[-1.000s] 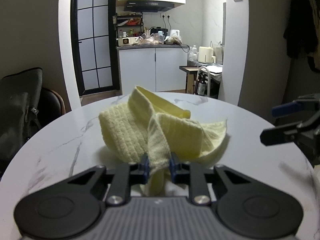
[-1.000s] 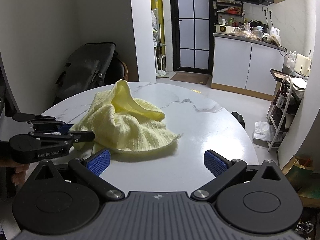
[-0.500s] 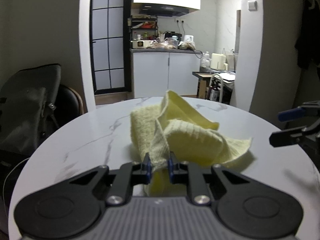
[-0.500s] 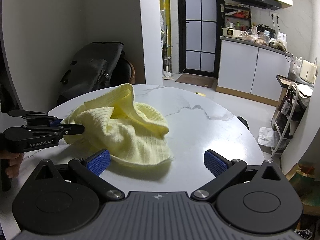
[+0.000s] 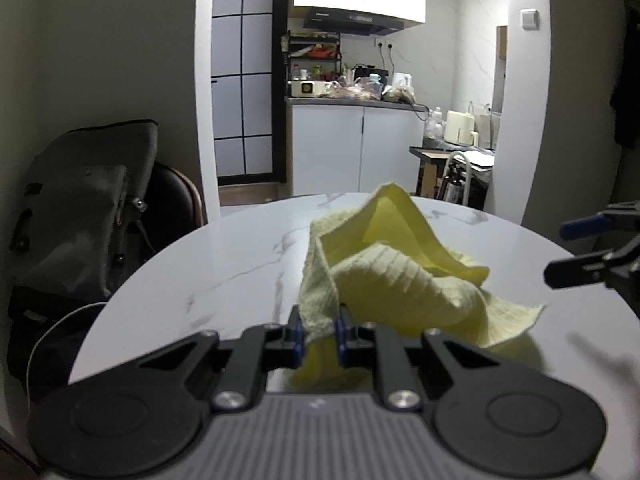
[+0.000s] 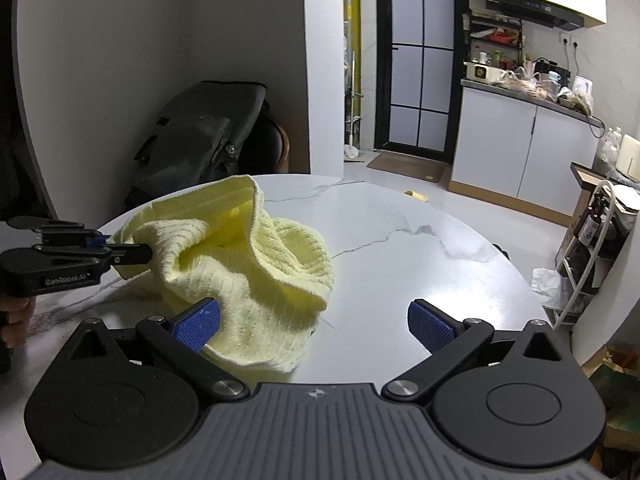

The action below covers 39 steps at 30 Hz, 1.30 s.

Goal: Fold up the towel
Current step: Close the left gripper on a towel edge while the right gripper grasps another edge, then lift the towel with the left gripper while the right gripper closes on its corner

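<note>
Only part of the yellow towel (image 5: 384, 276) can be read: the edge caught by the left gripper (image 5: 319, 334) vanishes behind its blue pads, which are pinched together on a bunched fold at lower centre of the left wrist view. How the cloth's layers lie under the heap is hidden. It sits crumpled on the round marble table (image 5: 224, 276), one flap standing up toward the middle of the frame. In the right wrist view the right gripper (image 6: 316, 322) is spread wide with nothing between its pads; the left pad (image 6: 198, 320) overlaps the towel's near edge, and contact cannot be judged. A dark bag (image 6: 196, 140) on a chair fills the upper left there, and kitchen cabinets (image 6: 520, 160) stand at the right, clutter on the counter blurred.
</note>
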Motion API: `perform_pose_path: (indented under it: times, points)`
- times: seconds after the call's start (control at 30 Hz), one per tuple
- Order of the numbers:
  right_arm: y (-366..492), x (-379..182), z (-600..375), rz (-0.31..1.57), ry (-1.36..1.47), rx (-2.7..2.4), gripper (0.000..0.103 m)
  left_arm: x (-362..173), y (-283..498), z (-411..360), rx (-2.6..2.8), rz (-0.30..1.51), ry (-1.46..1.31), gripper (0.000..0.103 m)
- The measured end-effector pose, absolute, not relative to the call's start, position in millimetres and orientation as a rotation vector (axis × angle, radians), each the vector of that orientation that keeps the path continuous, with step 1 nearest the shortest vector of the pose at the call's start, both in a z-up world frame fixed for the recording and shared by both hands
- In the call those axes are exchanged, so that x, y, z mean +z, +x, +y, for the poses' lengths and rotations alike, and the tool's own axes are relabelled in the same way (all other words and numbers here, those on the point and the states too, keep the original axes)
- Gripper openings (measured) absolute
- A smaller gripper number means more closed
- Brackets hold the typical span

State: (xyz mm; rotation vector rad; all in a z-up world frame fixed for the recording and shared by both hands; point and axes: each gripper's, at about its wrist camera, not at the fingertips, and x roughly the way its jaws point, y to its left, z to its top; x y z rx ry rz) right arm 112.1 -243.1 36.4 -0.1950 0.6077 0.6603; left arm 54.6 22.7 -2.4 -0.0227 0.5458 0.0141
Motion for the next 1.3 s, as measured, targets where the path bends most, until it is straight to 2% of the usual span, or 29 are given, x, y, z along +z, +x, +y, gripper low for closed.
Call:
perform_pose_path:
  times: [0.07,0.17,0.37,0.93,1.03,1.07,1.1,1.17,1.23,1.3]
  points:
    - [116.9,32.0,-237.7,0.609,-0.212,0.664,0.1,-2.1,53.8,25.2,0.019,0.55,-0.023,0.016]
    - [127.0,23.9,-230.2,0.633,-0.226,0.67,0.087,-2.4,51.6,27.4,0.025,0.554,-0.023,0.016]
    - [143.2,10.2,-218.8,0.676,-0.239,0.664,0.074,-2.5,48.6,29.9,0.035,0.554,-0.028,0.016]
    - [149.0,-1.3,-197.0,0.695,-0.264,0.692,0.071,-3.1,41.5,40.9,0.051,0.565,-0.035,0.016]
    - [149.7,-3.5,-194.4,0.7,-0.246,0.698,0.059,-2.7,40.9,41.9,0.052,0.568,-0.034,0.016]
    - [150.0,-3.9,-193.9,0.702,-0.239,0.697,0.048,-2.5,40.6,42.4,0.051,0.569,-0.033,0.016]
    - [150.6,-3.9,-193.8,0.703,-0.229,0.69,0.042,-2.0,40.3,42.5,0.052,0.57,-0.029,0.016]
    - [151.2,-3.1,-193.5,0.705,-0.216,0.686,0.02,-1.5,40.0,42.7,0.054,0.569,-0.025,0.016]
    - [150.8,-1.7,-193.0,0.703,-0.211,0.686,0.012,-1.3,39.8,43.6,0.056,0.57,-0.024,0.016]
    - [147.8,0.2,-193.6,0.689,-0.217,0.69,0.011,-1.1,40.0,44.3,0.057,0.57,-0.022,0.016]
